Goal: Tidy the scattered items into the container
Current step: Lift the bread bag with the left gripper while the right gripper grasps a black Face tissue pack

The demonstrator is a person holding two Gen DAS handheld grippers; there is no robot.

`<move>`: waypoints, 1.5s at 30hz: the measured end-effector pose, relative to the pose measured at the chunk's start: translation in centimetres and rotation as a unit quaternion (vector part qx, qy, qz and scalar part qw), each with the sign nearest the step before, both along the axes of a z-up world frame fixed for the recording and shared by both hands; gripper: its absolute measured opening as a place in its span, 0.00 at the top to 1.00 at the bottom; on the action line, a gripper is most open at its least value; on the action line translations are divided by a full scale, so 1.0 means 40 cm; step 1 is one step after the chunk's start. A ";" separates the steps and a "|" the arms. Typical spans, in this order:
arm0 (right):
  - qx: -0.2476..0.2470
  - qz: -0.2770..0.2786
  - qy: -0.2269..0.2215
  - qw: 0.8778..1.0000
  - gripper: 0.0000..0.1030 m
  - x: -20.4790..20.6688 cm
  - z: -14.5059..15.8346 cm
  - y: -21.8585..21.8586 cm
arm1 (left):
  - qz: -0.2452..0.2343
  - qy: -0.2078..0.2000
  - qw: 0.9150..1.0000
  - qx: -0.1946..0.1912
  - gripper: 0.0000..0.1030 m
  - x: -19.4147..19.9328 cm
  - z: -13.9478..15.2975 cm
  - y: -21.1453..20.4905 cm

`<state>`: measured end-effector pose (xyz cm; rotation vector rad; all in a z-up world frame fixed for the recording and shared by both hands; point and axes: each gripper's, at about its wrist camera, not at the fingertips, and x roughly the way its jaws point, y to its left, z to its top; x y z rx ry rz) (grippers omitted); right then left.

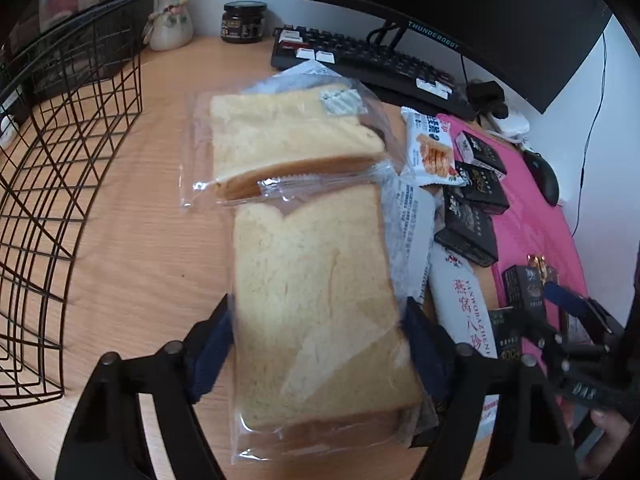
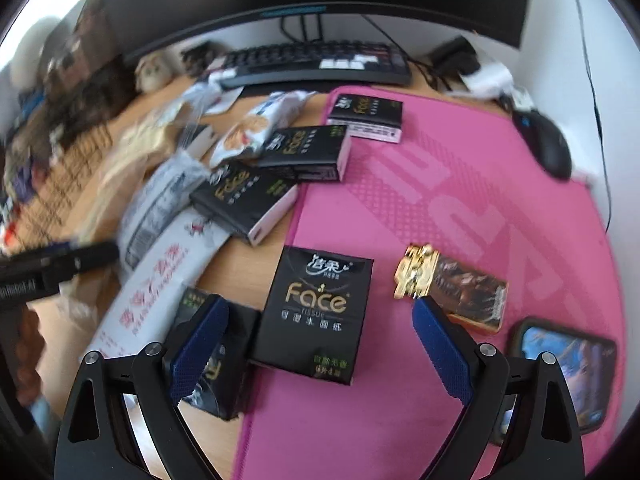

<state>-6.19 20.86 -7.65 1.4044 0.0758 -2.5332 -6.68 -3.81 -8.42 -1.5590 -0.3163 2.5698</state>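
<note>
bagged bread (image 1: pixel 316 312) is seen lying on the worktop (image 1: pixel 132 240) between the spread pads of the left tool (image 1: pixel 318 344), with no clear grip visible; a wire basket (image 1: pixel 60 168) stands well left. the right tool (image 2: pixel 320 344) is held wide above a black tissue pack (image 2: pixel 316 316).

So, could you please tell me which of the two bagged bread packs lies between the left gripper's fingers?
The nearer bread pack, flanked by the left gripper; the other bread pack lies beyond it, toward the keyboard.
</note>
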 end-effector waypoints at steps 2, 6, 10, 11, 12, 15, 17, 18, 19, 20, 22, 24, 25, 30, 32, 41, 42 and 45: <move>-0.013 -0.030 0.002 0.999 0.09 -0.009 -0.004 0.017 | -0.007 0.001 1.000 -0.005 0.23 0.002 0.004 0.001; -0.009 -0.048 0.002 0.999 0.09 -0.022 -0.014 0.014 | -0.018 0.001 1.000 -0.004 0.24 0.004 0.013 -0.001; 0.036 -0.043 0.020 0.998 0.39 -0.017 -0.016 -0.004 | -0.017 0.004 1.000 -0.002 0.25 0.004 0.013 -0.007; 0.044 -0.043 0.028 0.998 0.54 -0.014 -0.013 -0.003 | -0.015 0.006 1.000 -0.005 0.25 0.006 0.013 -0.008; 0.040 -0.042 0.029 0.998 0.54 -0.014 -0.011 0.003 | -0.014 0.006 1.000 -0.007 0.25 0.007 0.013 -0.009; 0.038 -0.035 0.025 0.998 0.54 -0.012 -0.009 0.006 | -0.013 0.011 1.000 -0.006 0.27 0.012 0.017 -0.005; 0.032 -0.031 0.022 0.999 0.54 -0.005 -0.007 0.006 | -0.015 0.013 1.000 -0.010 0.27 0.015 0.023 0.001; 0.027 -0.030 0.022 0.999 0.54 0.000 -0.005 0.006 | -0.014 0.015 1.000 -0.011 0.27 0.018 0.029 0.003; 0.025 -0.028 0.023 0.999 0.54 0.005 -0.002 0.004 | -0.014 0.018 1.000 -0.013 0.28 0.020 0.035 0.004; 0.026 -0.026 0.024 0.999 0.54 0.009 0.001 0.002 | -0.013 0.022 1.000 -0.017 0.28 0.023 0.044 0.005; 0.023 -0.023 0.029 0.999 0.54 0.019 0.015 -0.003 | -0.011 0.031 0.999 -0.020 0.28 0.029 0.064 0.005; 0.021 -0.014 0.035 0.999 0.54 0.030 0.031 -0.014 | -0.011 0.039 0.999 -0.020 0.28 0.035 0.087 0.006; 0.019 -0.010 0.039 0.999 0.54 0.035 0.040 -0.021 | -0.010 0.043 0.999 -0.022 0.28 0.038 0.096 0.007; 0.006 0.023 0.054 0.998 0.54 0.050 0.092 -0.086 | -0.008 0.071 0.997 -0.026 0.28 0.062 0.174 -0.002; -0.004 0.049 0.068 0.996 0.54 0.053 0.135 -0.142 | -0.005 0.089 0.996 -0.029 0.28 0.074 0.224 -0.017; -0.064 0.217 0.109 0.968 0.54 0.081 0.318 -0.545 | 0.123 0.139 0.978 -0.090 0.28 0.150 0.389 -0.315; -0.072 0.235 0.099 0.964 0.54 0.078 0.314 -0.599 | 0.147 0.132 0.975 -0.097 0.28 0.156 0.381 -0.368; -0.074 0.265 0.085 0.958 0.54 0.071 0.304 -0.742 | 0.191 0.117 0.969 -0.106 0.28 0.177 0.349 -0.485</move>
